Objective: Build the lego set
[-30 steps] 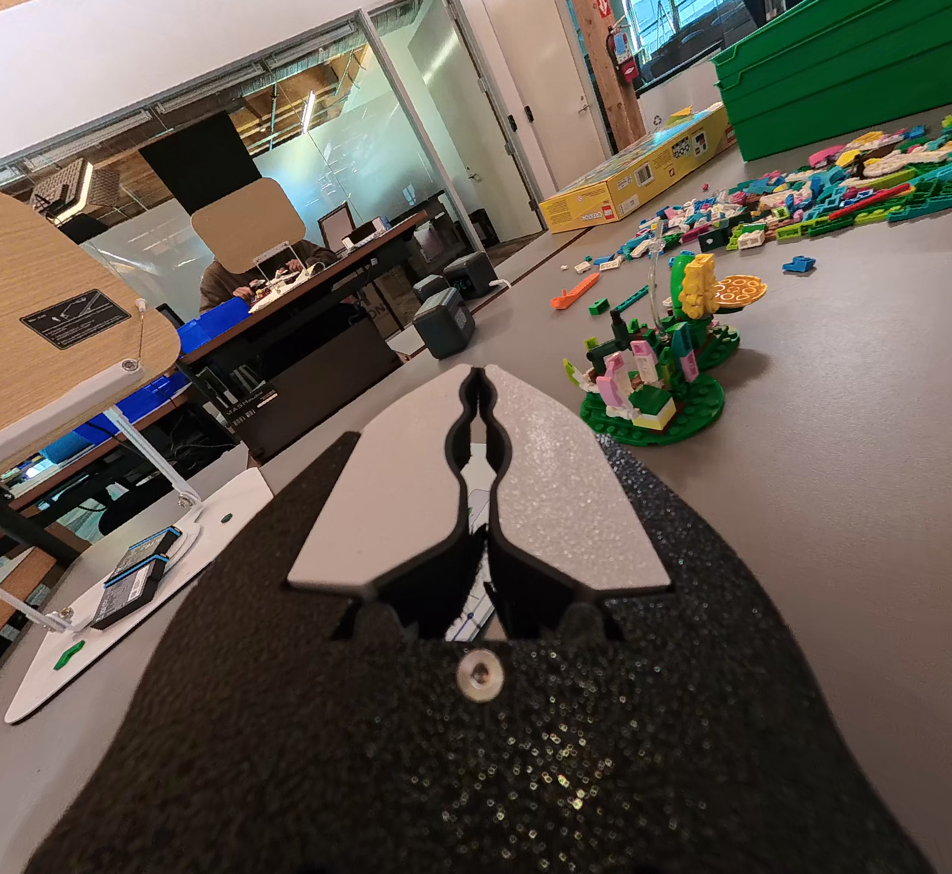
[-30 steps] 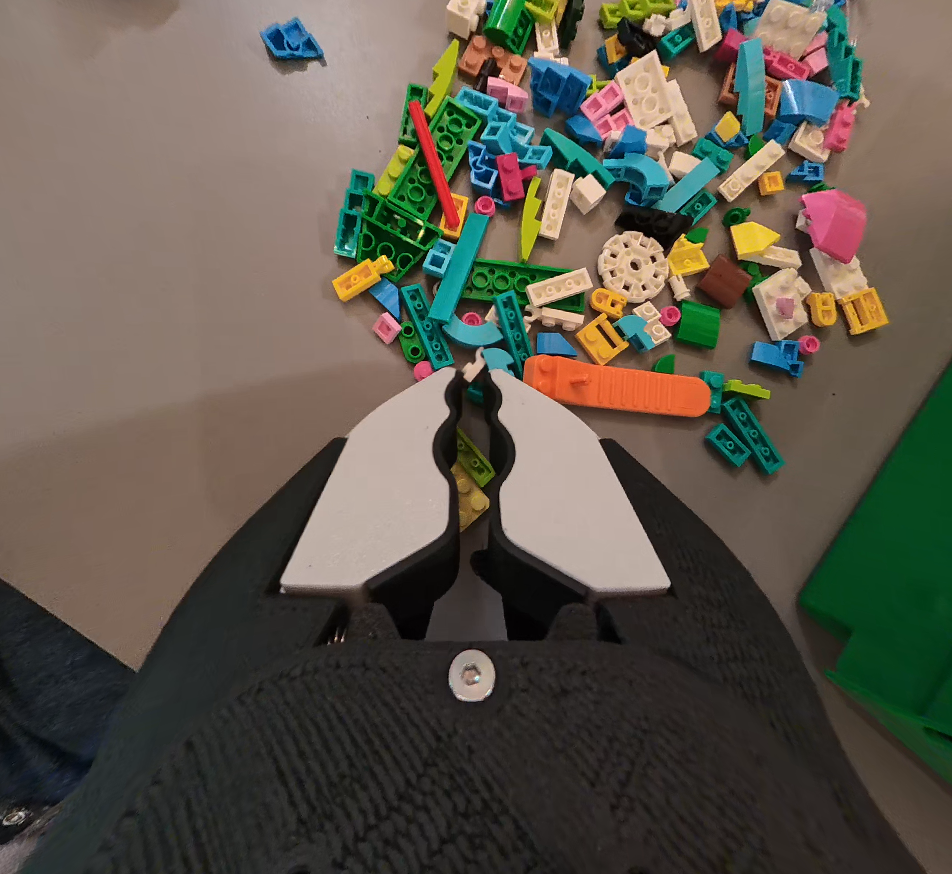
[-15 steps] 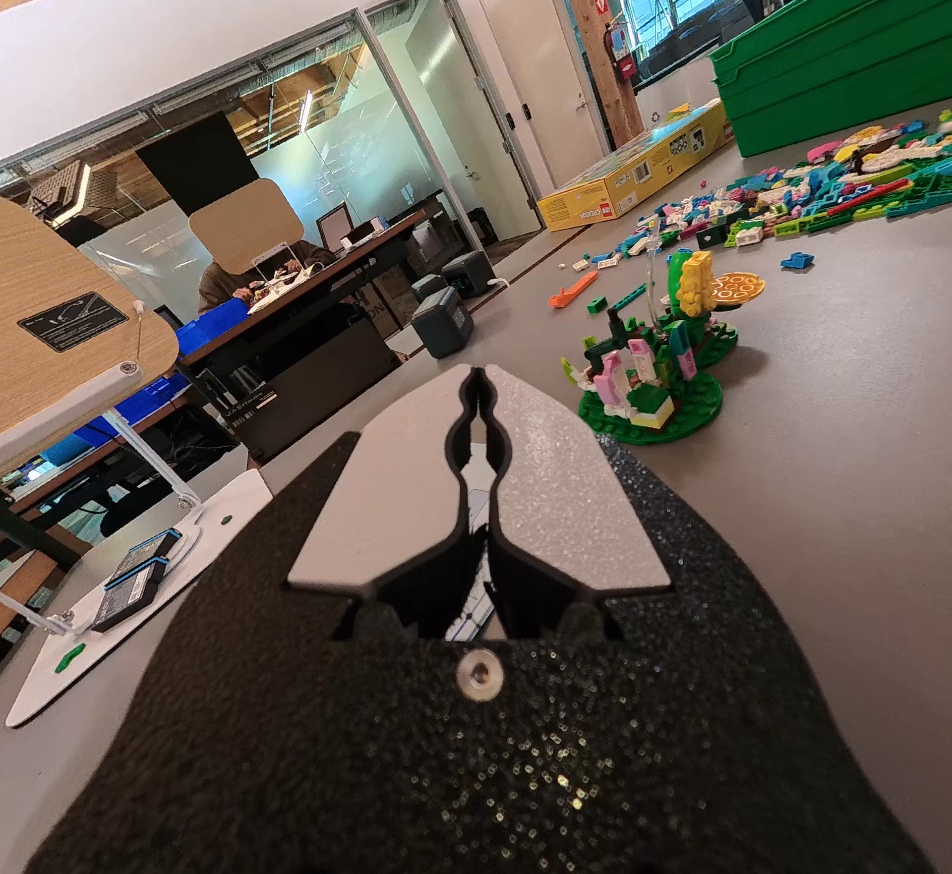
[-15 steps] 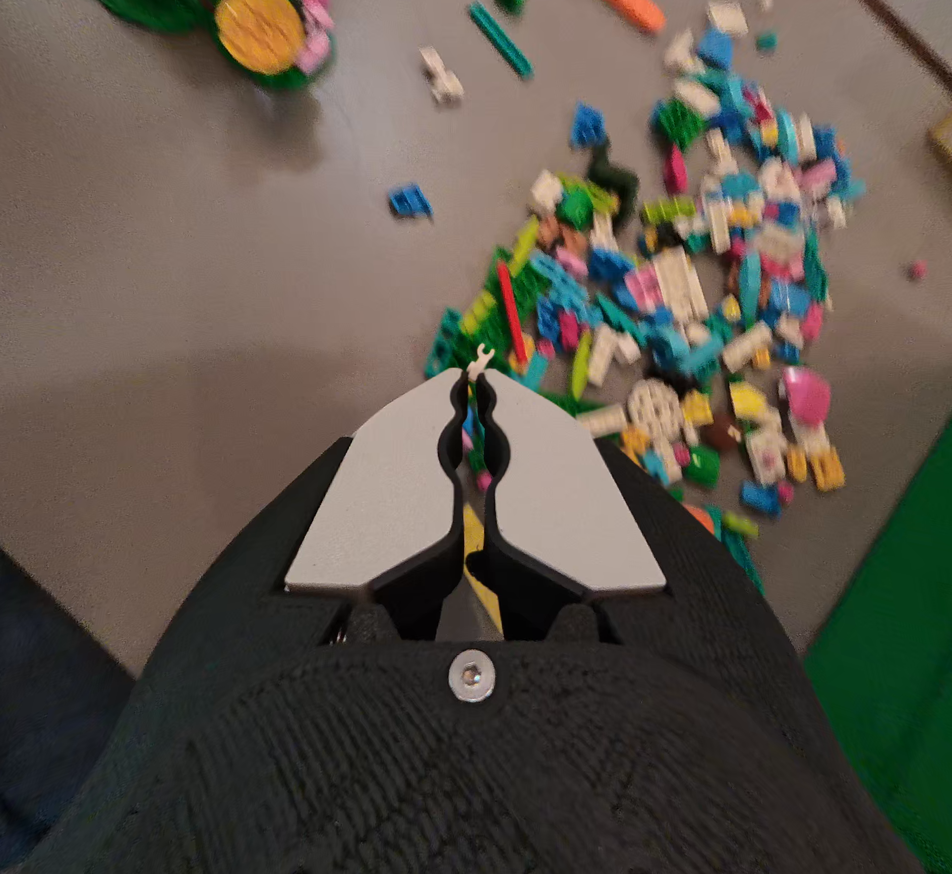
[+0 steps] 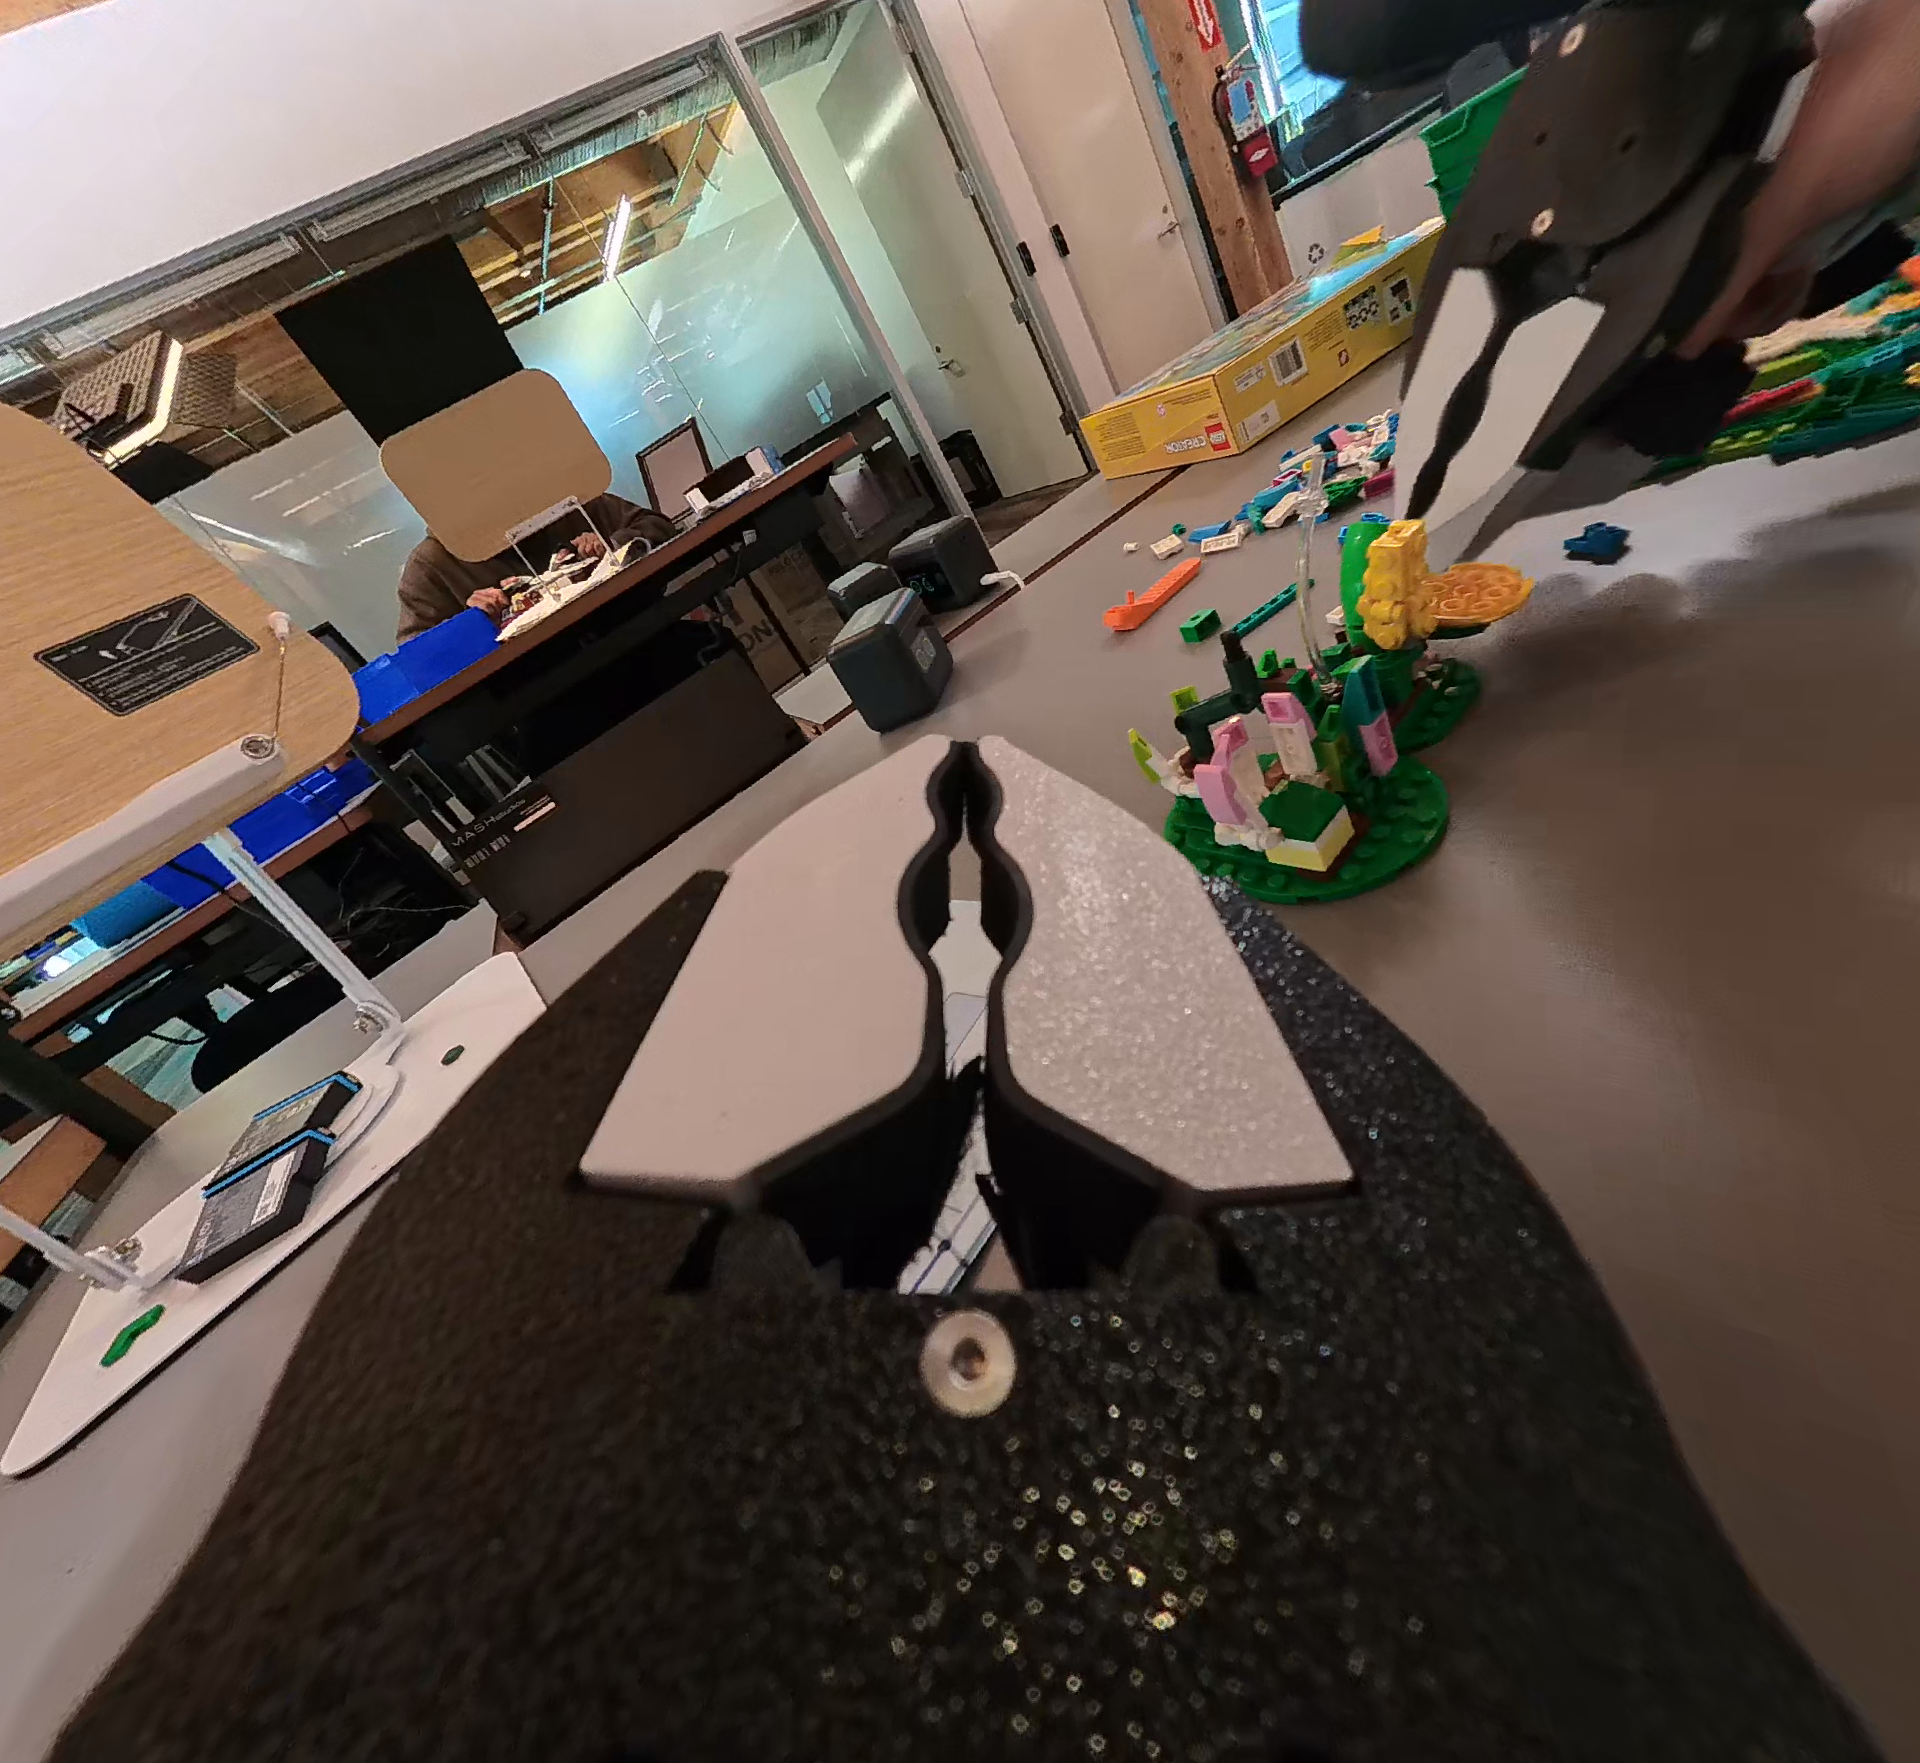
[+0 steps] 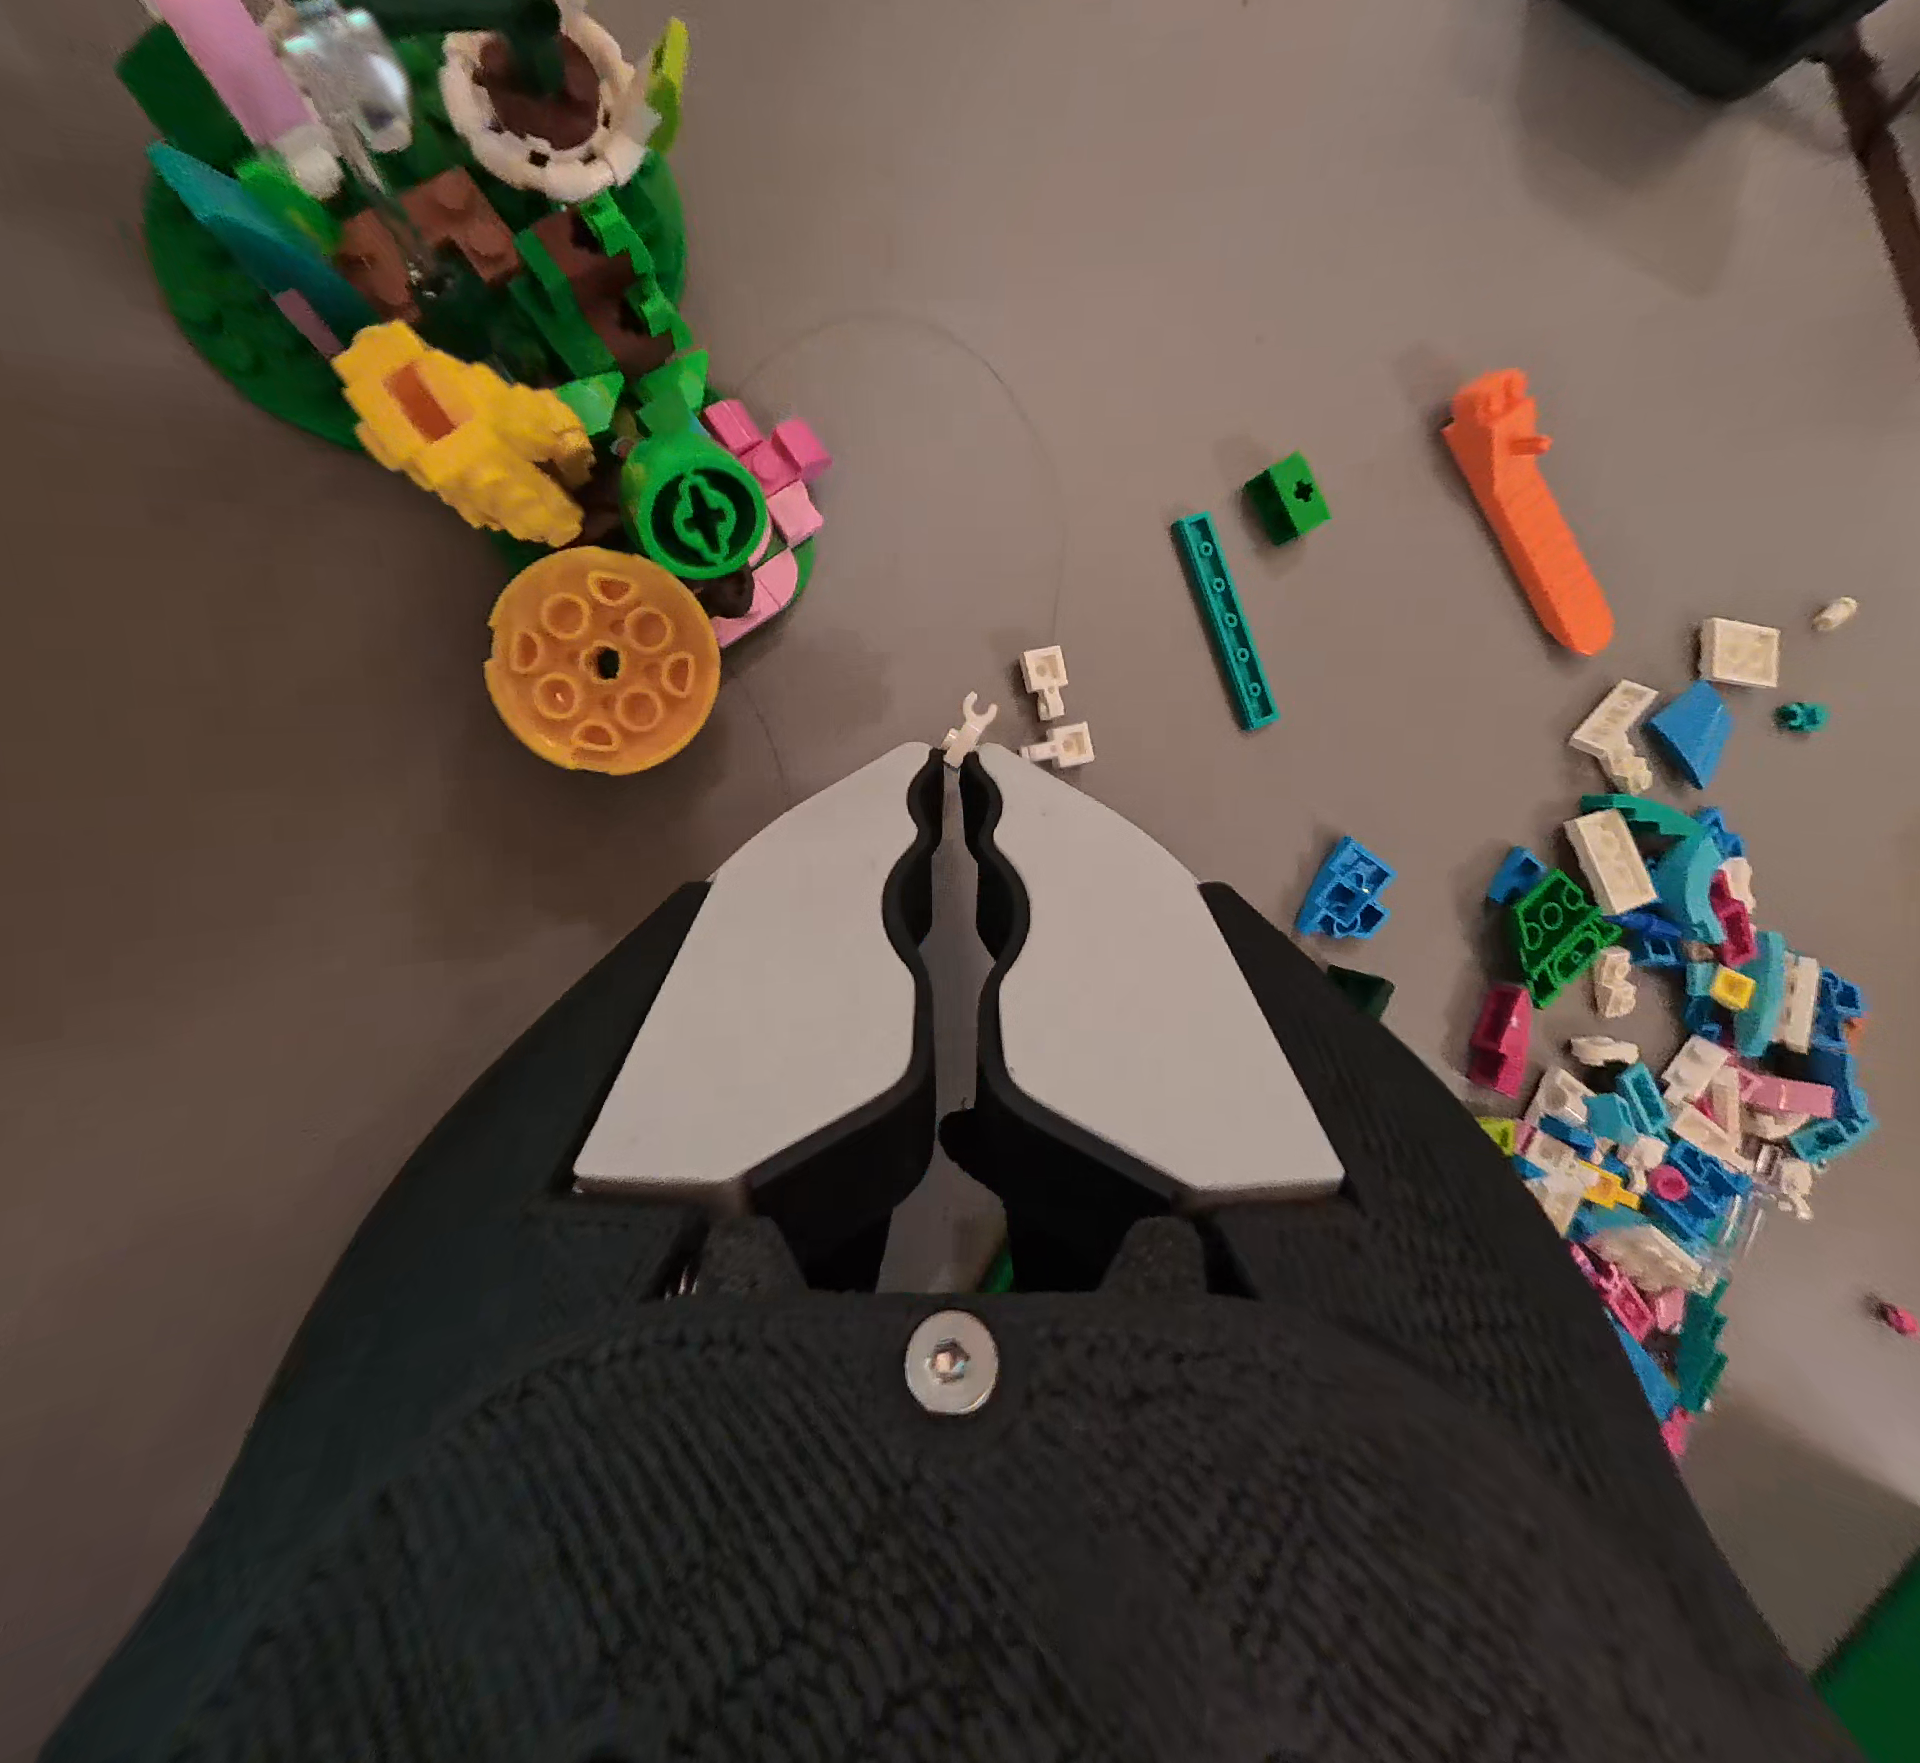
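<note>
The part-built flower model [image 5: 1314, 757] stands on green round plates on the grey table [image 5: 1662, 986]. From above in the right wrist view the model [image 6: 436, 331] shows a yellow flower, an orange round disc [image 6: 603, 664] and a green round piece. My right gripper [image 6: 954, 757] is shut on a tiny white clip piece [image 6: 966, 724] that sticks out past its tips, just right of the disc. In the left wrist view the right gripper [image 5: 1439, 518] hangs over the model's yellow flower. My left gripper [image 5: 968, 757] is shut and empty, low over the table left of the model.
A pile of loose bricks [image 6: 1683, 1038] lies at the right, with an orange brick separator [image 6: 1527, 529], a teal strip [image 6: 1226, 622] and a green cube [image 6: 1286, 498] nearer. A yellow set box [image 5: 1247, 394], a dark device [image 5: 888, 664] and a white board [image 5: 239, 1194] are around.
My right gripper has carried the white clip piece from the brick pile over to the flower model. The left gripper has stayed where it was.
</note>
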`<state>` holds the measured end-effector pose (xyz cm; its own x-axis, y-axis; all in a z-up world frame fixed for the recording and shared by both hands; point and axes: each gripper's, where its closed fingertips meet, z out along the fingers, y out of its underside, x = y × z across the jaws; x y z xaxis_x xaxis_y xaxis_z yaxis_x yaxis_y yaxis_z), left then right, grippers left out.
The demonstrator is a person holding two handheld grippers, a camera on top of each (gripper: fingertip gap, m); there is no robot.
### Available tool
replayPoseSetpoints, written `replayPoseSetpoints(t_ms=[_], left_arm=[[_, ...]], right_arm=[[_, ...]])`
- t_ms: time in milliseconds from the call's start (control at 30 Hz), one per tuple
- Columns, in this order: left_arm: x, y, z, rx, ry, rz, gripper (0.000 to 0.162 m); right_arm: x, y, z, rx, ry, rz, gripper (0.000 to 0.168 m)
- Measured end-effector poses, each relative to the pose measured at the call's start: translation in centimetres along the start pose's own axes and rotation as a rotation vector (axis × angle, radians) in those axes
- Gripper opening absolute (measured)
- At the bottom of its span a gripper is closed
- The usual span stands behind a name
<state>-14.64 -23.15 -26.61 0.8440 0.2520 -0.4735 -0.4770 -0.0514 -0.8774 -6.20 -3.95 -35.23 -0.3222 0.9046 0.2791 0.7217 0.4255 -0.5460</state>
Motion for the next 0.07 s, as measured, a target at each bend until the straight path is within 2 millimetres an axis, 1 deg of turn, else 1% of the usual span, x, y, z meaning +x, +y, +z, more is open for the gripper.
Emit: replayPoseSetpoints(t_ms=[33,67], left_arm=[[0.03,-0.01,0.0,0.001,0.001,0.001,0.0],[0.03,-0.03,0.0,0.001,0.001,0.001,0.0]], right_arm=[[-0.02,0.08,0.25,-0.013,-0.006,-0.001,0.003],[-0.04,0.21,0.44,-0.026,-0.009,-0.001,0.003]])
